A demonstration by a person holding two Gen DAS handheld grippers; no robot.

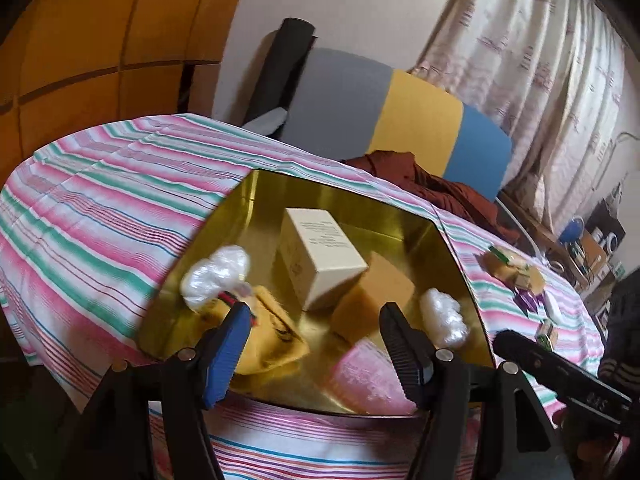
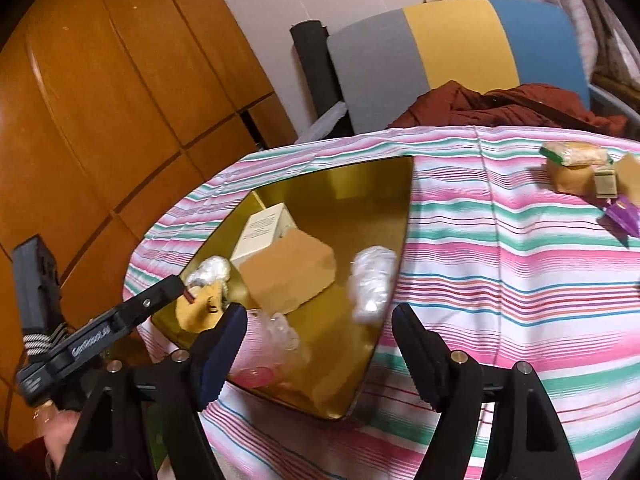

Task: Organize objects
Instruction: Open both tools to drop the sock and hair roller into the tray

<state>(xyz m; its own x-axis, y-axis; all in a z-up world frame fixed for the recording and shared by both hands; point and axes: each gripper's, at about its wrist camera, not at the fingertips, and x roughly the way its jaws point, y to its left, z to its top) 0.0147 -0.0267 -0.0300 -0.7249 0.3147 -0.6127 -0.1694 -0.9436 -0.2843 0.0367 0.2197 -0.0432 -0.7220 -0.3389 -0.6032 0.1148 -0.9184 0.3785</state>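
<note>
Now I describe everything from the gold tray (image 1: 404, 204), which lies on the striped cloth (image 1: 100, 184). My left gripper (image 1: 316, 312) hangs over the tray's near edge with its jaws apart and nothing between them; below its left finger lies a yellow pouch (image 1: 272, 340). Inside the tray, from left to right, I see one white plastic bundle (image 1: 216, 276), the pouch, a cream box (image 1: 320, 256), a brown box (image 1: 380, 296) leaning against it, a pink packet (image 1: 360, 376) at the near edge, and a second white bundle (image 1: 444, 316) by the right wall. My right gripper (image 2: 320, 324) also stands open and empty, over the near right part of the tray. To the right of the tray, well apart from it, a small pile of snack packets (image 2: 580, 172) waits on the cloth. I judge the right hand is nearer to this pile, which lies right of and beyond its fingers, so it should go there.
</note>
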